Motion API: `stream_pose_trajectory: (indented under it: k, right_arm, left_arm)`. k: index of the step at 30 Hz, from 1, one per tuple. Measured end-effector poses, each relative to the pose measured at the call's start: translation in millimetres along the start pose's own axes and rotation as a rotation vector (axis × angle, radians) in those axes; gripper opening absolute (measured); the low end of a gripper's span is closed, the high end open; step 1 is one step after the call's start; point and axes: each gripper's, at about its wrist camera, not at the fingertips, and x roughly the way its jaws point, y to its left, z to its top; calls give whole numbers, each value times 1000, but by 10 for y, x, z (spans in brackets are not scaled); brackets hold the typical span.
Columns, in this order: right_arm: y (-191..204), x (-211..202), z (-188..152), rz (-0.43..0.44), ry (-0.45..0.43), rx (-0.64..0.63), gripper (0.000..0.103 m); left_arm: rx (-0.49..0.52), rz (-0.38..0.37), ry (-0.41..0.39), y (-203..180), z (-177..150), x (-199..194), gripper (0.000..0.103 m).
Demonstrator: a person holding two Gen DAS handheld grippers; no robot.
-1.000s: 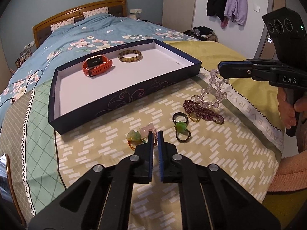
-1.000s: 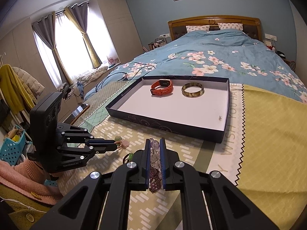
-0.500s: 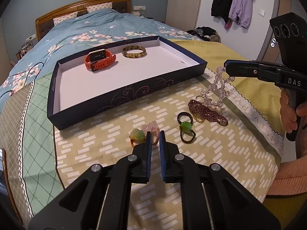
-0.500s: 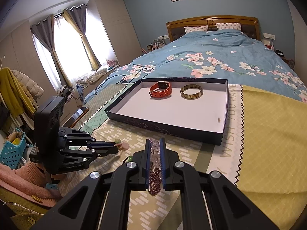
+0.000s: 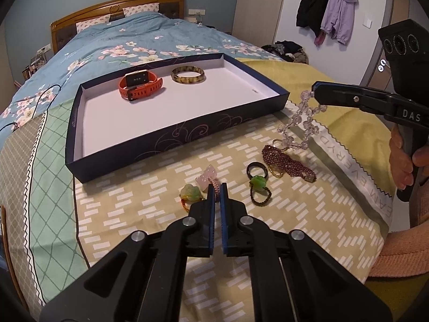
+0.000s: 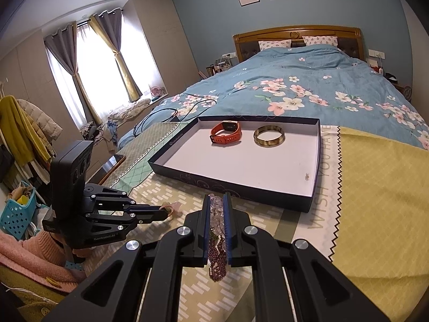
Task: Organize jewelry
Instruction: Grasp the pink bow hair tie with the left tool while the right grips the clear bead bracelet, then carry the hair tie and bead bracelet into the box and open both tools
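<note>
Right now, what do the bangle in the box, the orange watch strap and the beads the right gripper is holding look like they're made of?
Bangle: glossy, mottled amber and brown, probably resin or horn.
Watch strap: matte orange with punched holes, likely silicone.
Beads: clear faceted rounds, glass or crystal, possibly plastic; they hang from the right gripper.

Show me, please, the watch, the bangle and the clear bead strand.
watch [image 5: 137,78], left wrist view, on its screen
bangle [image 5: 188,78], left wrist view, near rim
clear bead strand [image 5: 296,119], left wrist view, a hanging bead
</note>
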Motion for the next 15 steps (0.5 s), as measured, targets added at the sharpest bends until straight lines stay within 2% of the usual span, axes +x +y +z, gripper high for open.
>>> stream_pose_trajectory:
  k: [15]
  right_arm:
    - [10,20,142,10,-25,-7,8]
  left_arm:
    - [-8,-15,-83,-21,154,-318,4]
